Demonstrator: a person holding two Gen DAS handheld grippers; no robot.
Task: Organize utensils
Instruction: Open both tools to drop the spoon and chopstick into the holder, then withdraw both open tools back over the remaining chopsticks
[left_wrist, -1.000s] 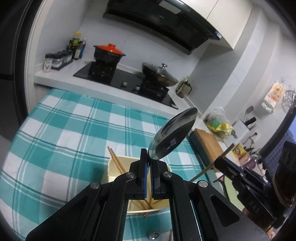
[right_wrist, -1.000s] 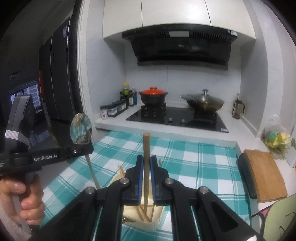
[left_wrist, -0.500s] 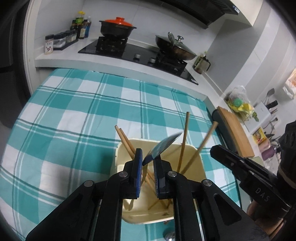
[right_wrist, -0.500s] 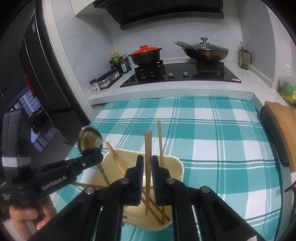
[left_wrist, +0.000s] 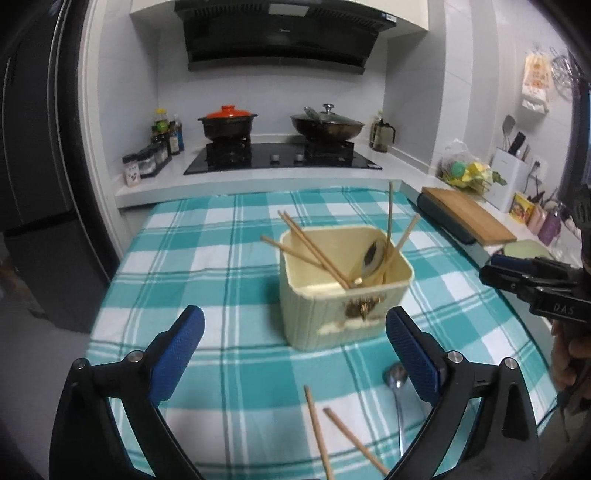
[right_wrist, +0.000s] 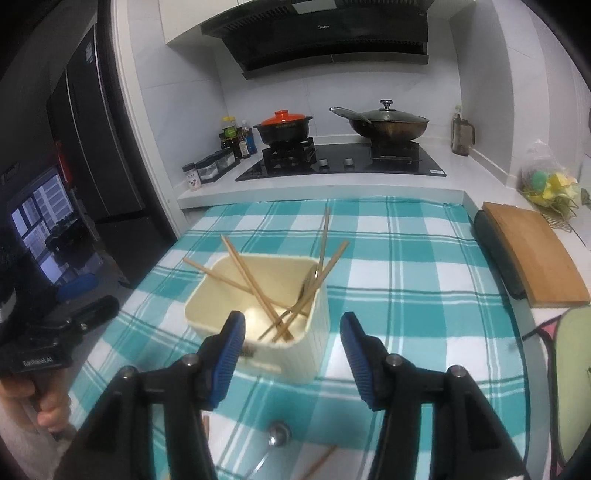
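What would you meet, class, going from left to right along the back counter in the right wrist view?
Spice jars → sauce bottles → black pot with the orange lid → wok with a glass lid → brown jug → bag of yellow and green things.

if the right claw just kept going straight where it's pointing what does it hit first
Most likely the cream utensil holder. The right claw, its jaws just opened with nothing between them, points down at the holder's near wall and rim. Depth is hard to judge, but nothing else lies in that line.
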